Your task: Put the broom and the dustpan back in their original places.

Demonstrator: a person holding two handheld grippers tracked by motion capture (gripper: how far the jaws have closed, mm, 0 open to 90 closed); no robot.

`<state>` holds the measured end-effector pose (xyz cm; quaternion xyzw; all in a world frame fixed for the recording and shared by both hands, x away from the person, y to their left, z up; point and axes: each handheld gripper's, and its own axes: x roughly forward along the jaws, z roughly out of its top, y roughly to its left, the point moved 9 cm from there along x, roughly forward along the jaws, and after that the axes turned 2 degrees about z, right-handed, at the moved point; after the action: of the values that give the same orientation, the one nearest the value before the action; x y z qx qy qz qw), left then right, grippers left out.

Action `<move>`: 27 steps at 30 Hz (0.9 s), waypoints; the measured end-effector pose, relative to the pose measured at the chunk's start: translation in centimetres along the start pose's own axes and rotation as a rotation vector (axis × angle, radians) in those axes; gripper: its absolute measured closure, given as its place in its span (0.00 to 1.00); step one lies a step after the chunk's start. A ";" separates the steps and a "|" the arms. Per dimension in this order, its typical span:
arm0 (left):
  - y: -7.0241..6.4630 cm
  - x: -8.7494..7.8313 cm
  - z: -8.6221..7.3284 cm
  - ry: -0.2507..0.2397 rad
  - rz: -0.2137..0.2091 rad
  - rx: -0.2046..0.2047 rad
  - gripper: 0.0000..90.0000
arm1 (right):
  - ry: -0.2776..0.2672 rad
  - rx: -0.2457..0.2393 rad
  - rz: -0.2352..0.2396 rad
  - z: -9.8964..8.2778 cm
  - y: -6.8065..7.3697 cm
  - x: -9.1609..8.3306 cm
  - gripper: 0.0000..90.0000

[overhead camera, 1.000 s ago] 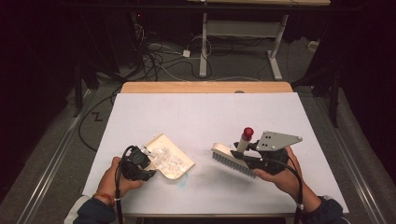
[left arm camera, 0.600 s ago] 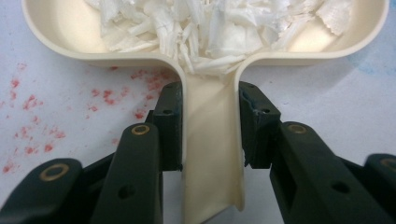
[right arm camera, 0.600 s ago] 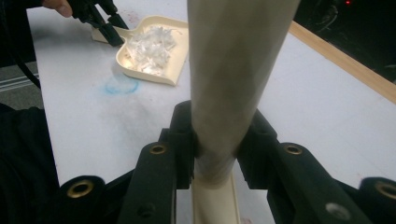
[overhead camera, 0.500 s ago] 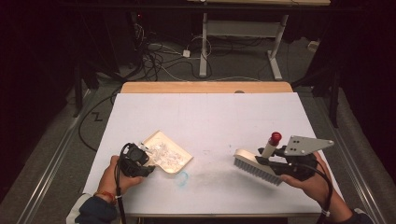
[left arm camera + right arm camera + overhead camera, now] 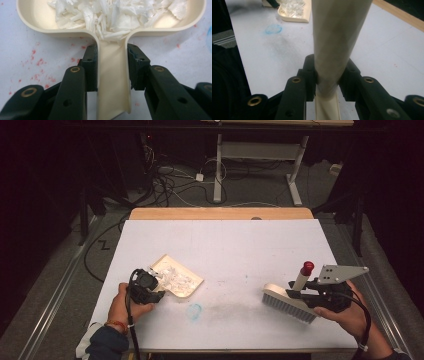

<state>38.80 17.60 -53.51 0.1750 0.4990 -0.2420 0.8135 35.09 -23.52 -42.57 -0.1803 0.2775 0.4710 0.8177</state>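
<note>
**A:** Your left tongs (image 5: 112,70) are clenched on the stem of the dustpan (image 5: 112,37), one jaw pressed to each side of it. That pins the pan flat on the desk (image 5: 225,245), at the near left, so the white shreds (image 5: 115,15) heaped at the neck stay put.

**B:** And your right tongs (image 5: 327,80) are clamped around the cream handle of the brush (image 5: 289,304). In the high view the brush sits at the near right, well apart from the pan, bristles down toward the desk and the red-tipped handle end (image 5: 307,267) pointing up and away from you. Held that way, the bristle row faces left, ready to sweep toward the pan's mouth, I'd judge.

**A:** Between the two lies a grey smudge and a small blue ring mark (image 5: 194,310); it looks like dust, though I can't make out any loose shreds in it.

**B:** From the right gripper view the handle blocks the middle, so the bristles are hidden there. The pan's far edge is cut off in the left gripper view, and your left hand (image 5: 127,302) covers part of the stem from above.
</note>
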 end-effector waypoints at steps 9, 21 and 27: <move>0.8 0.5 0.4 -0.039 0.005 -0.071 0.70 | 0.013 0.007 0.034 -0.4 0.0 0.0 0.79; 0.7 1.5 1.5 -0.049 0.001 -0.160 0.69 | 0.018 0.041 0.067 0.1 -1.0 1.5 0.76; -1.6 1.2 1.4 -0.064 -0.039 -0.173 0.53 | 0.017 0.078 0.001 0.2 -3.2 2.2 0.71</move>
<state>39.37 15.24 -54.03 0.0867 0.4949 -0.2193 0.8363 38.81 -23.52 -43.65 -0.1524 0.3025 0.4587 0.8215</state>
